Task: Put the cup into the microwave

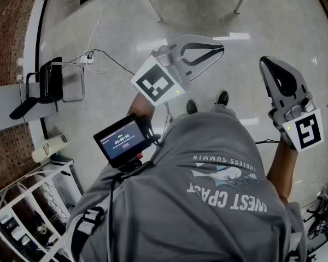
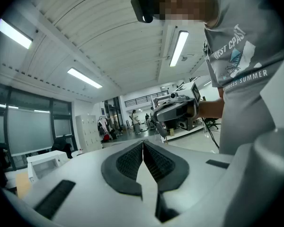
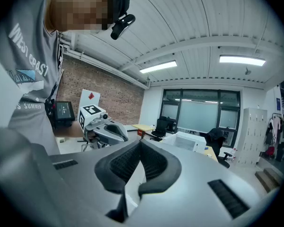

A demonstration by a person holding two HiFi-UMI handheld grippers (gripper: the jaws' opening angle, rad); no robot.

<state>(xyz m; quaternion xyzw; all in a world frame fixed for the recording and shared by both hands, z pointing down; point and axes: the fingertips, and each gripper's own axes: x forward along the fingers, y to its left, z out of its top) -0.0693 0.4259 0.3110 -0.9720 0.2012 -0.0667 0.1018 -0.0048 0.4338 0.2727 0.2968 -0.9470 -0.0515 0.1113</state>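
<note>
Head view, looking down past the person's grey shirt (image 1: 208, 201): I see the left gripper (image 1: 220, 49) and right gripper (image 1: 265, 64) out over the pale floor (image 1: 109, 15). Each gripper's own view shows its jaws pressed together with nothing pinched.

Cup: my only candidate is a pale cylinder (image 1: 49, 147) lying at the left of the head view, just beside a white rack (image 1: 22, 212). It is too small for me to confirm, and well apart from both grippers.

Microwave: probably the white box (image 3: 187, 141) on a far desk (image 3: 209, 151) in the right gripper view. I cannot make out its inside.

Rack contents are cluttered and cut off by the frame edge. A small screen (image 1: 123, 141) at the person's waist is lit, its text unreadable.
</note>
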